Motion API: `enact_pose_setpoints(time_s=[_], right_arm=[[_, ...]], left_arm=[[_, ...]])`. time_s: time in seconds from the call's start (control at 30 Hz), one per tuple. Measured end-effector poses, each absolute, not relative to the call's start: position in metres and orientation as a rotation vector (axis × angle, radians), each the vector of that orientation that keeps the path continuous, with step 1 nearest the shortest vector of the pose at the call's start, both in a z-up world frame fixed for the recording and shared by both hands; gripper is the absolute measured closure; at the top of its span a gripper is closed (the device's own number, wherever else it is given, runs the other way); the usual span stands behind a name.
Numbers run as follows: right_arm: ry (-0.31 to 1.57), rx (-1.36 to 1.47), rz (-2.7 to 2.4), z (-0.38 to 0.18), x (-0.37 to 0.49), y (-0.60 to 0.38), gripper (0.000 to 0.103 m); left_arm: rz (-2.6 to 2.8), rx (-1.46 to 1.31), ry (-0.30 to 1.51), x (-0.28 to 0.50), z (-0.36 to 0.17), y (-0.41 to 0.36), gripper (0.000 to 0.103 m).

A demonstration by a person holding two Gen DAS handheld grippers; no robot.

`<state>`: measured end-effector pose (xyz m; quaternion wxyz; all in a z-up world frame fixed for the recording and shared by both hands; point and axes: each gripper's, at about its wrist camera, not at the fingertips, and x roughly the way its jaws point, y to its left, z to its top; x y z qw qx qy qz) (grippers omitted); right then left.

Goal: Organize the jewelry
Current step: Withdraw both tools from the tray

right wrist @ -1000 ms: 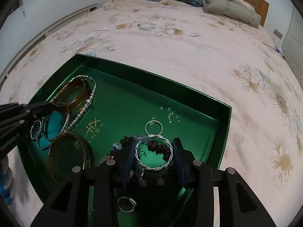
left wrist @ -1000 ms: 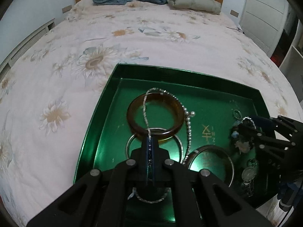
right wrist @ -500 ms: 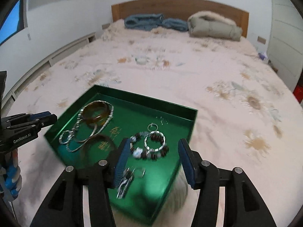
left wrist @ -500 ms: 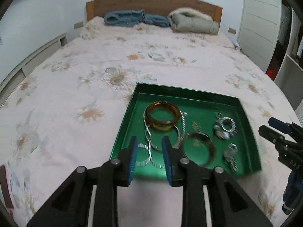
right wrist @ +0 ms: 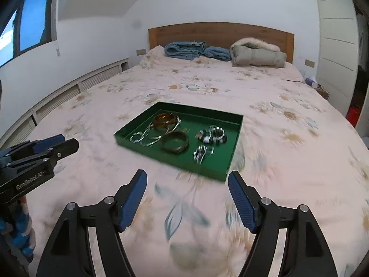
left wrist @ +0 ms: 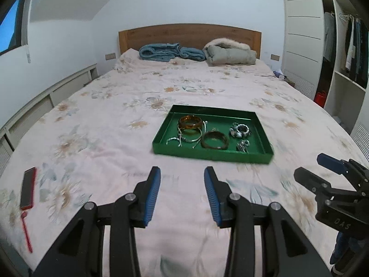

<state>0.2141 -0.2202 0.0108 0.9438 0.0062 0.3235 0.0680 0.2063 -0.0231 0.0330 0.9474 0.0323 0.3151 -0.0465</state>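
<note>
From my left wrist view, with the left gripper (left wrist: 182,172) spread and empty, the green tray (left wrist: 210,155) of jewelry at twelve o'clock could tip on the soft floral bedspread (left wrist: 96,124), while from my right wrist view the right gripper (right wrist: 187,175) gapes empty too, the wooden headboard (right wrist: 219,33) beyond.

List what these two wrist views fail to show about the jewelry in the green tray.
- Small silver pieces in the green metal tray: too small in the left wrist view to identify.
- Beaded cluster: motion-blurred in the right wrist view, pieces not countable.
- Silver chain beside the amber bangle: tangled, so whether it is one strand or several is unclear.
</note>
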Motion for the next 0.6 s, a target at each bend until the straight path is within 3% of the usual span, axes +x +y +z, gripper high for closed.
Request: enact_pose_setpoints(time_s=[0.13, 0.27, 0.37, 0.6], right_arm=[[0.629, -0.002, 0.122, 0.022, 0.17, -0.212, 0.029], [0.584, -0.023, 0.122, 0.038, 0.132, -0.203, 0.026], [0.533, -0.043, 0.12, 0.053, 0.101, -0.195, 0.016], [0.469, -0.071, 0.124, 0.07, 0.052, -0.182, 0.013]], left_arm=[[-0.066, 0.092, 0.587, 0.161, 0.048, -0.021, 0.054], [-0.049, 0.1, 0.544, 0.12, 0.059, -0.016, 0.052], [-0.035, 0.097, 0.523, 0.094, 0.065, -0.011, 0.051], [-0.016, 0.086, 0.494, 0.05, 0.072, -0.004, 0.05]])
